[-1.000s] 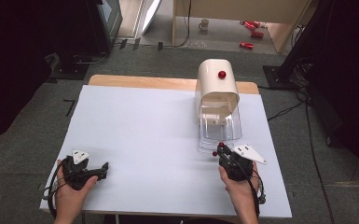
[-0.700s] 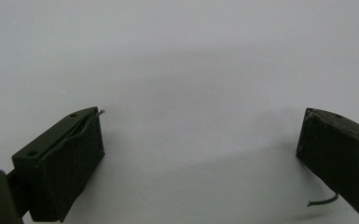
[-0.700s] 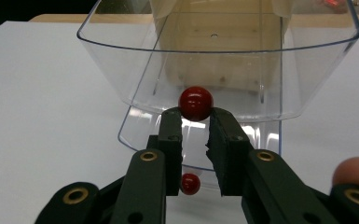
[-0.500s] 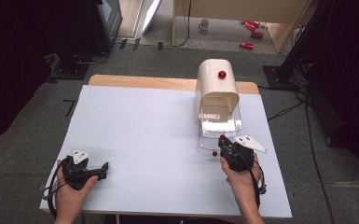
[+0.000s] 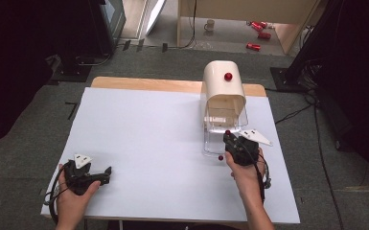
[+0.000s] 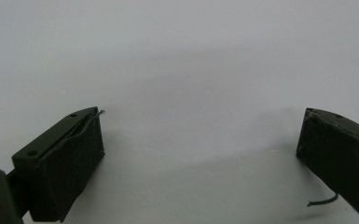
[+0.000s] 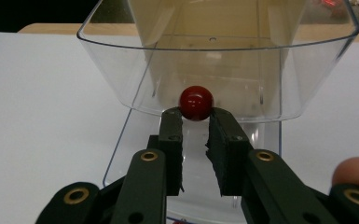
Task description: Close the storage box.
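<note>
White tabletop (image 5: 163, 143) fills the scene, grey carpet and cables beyond it. Right gripper (image 7: 196, 122) first: its jaws are drawn narrow onto a small red ball (image 7: 196, 102), nipping it at the very tips, right at the mouth of the clear plastic drawer (image 7: 224, 65). That drawer stands pulled out toward the person from the cream dispenser housing (image 5: 224, 88), which carries a red knob (image 5: 228, 76) on top. Another small red ball (image 5: 220, 157) lies on the table just beside the drawer's front corner. The held ball looks hard, glossy and light, likely slippery; a grip across its widest part seems safest, since a tip pinch could squirt it loose. Being round, it has no long axis and points nowhere. Over at the near left corner, the left gripper (image 5: 84, 173) rests low with its jaws spread wide, holding nothing.
</note>
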Tool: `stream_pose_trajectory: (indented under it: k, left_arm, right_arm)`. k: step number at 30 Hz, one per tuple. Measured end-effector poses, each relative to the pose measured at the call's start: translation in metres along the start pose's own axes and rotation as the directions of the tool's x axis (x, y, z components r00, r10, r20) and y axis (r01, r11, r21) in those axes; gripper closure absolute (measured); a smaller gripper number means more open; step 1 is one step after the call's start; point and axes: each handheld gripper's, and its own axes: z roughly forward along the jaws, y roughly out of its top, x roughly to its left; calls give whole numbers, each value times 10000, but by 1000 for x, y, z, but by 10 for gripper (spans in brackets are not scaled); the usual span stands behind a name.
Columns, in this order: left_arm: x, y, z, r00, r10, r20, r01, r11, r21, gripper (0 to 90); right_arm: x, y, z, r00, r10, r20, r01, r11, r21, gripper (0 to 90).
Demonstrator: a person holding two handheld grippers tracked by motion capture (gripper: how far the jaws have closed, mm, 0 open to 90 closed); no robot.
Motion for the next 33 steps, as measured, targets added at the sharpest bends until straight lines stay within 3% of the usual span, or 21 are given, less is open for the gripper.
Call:
stream_pose_trajectory:
  k: [15,21,27,33]
  left_arm:
    - [0,0,0,10000,7,4,-7,10000,8,4]
    - [0,0,0,10000,14,4,-14,10000,10,4]
    - [0,0,0,10000,9,5,-9,10000,4,4]
    - [0,0,0,10000,13,4,-13,10000,10,4]
  right_arm:
    - [1,12,18,9997,-49,241,49,10000,8,817]
    - [-4,13,28,9993,286,257,-289,9995,117,815]
    - [-5,19,32,9994,183,281,-183,9998,16,815]
    - [-6,20,38,9991,377,217,-376,9993,-80,815]
